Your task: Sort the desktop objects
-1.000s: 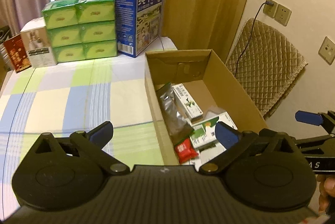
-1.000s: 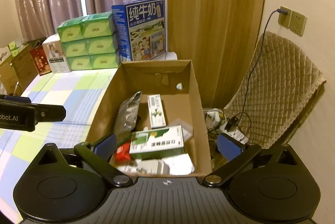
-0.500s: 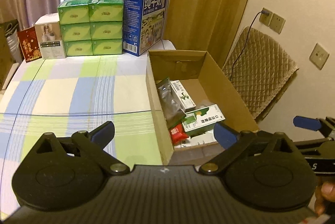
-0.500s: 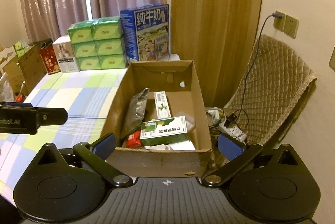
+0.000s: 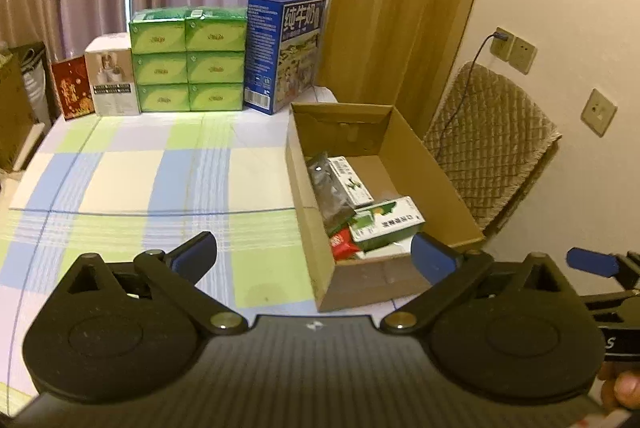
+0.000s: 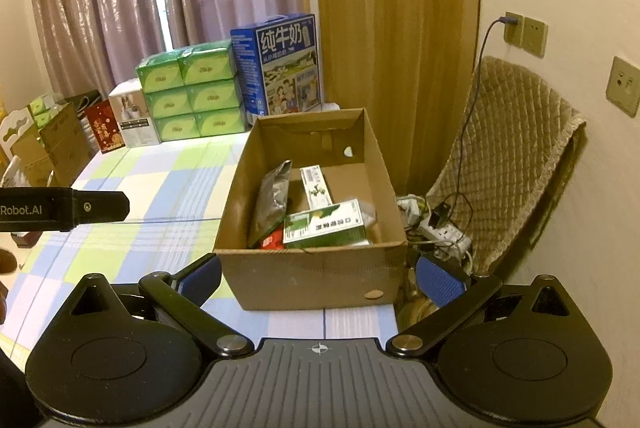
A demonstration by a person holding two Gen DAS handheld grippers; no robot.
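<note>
An open cardboard box stands at the right edge of the checked tablecloth. Inside lie a dark foil pouch, a narrow white-green carton, a larger green-white carton and a red packet. My left gripper is open and empty, held back from the box's near left corner. My right gripper is open and empty, in front of the box's near wall. The left gripper's side shows in the right wrist view.
Stacked green tissue packs, a blue milk carton case, a white box and a red card line the table's far edge. A quilted chair and a power strip with cables stand right of the table.
Both grippers have drawn back and up from the box, so the whole box now shows in front of them. Both stay open and empty.
</note>
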